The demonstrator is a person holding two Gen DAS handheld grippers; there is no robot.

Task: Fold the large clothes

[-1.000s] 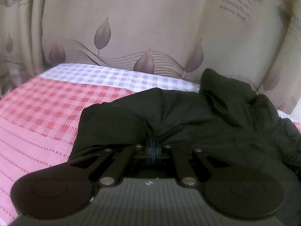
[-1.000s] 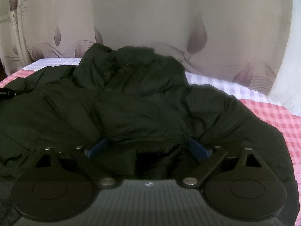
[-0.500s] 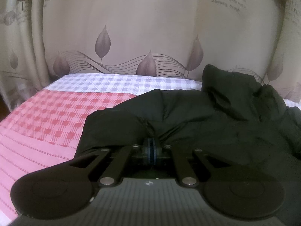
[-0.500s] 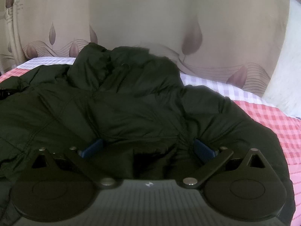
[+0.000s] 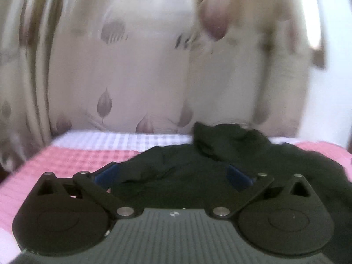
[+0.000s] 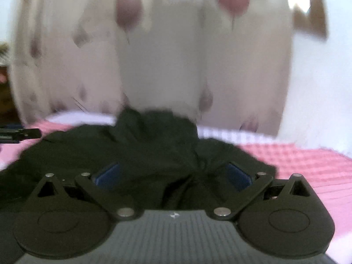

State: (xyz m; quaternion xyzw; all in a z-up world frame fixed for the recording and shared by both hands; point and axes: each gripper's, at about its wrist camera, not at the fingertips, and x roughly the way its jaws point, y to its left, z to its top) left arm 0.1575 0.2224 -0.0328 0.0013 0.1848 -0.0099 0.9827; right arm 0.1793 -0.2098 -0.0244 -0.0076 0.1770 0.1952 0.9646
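Observation:
A dark, puffy jacket (image 5: 220,165) lies crumpled on the bed, its collar end bunched up toward the curtain. My left gripper (image 5: 172,173) hangs over the jacket's near edge. Its jaws are opening wide, and the blue pads (image 5: 105,173) stand far apart. Fabric shows in the gap, but neither pad presses on it. In the right wrist view the same jacket (image 6: 154,145) fills the middle. My right gripper (image 6: 173,173) is open above a puckered fold, and its blue pads (image 6: 238,173) are clear of the cloth. Both views are blurred by motion.
A pink checked sheet (image 5: 66,162) covers the bed, with a pale lilac checked strip (image 5: 123,138) at the far side. A cream curtain with leaf prints (image 5: 132,77) hangs right behind the bed. A dark bar-shaped object (image 6: 19,134) pokes in at the left edge of the right wrist view.
The left gripper was shut on a pinch of the jacket's edge and has now let go and spread wide. Both grippers have pulled back and risen. The right gripper stayed open.

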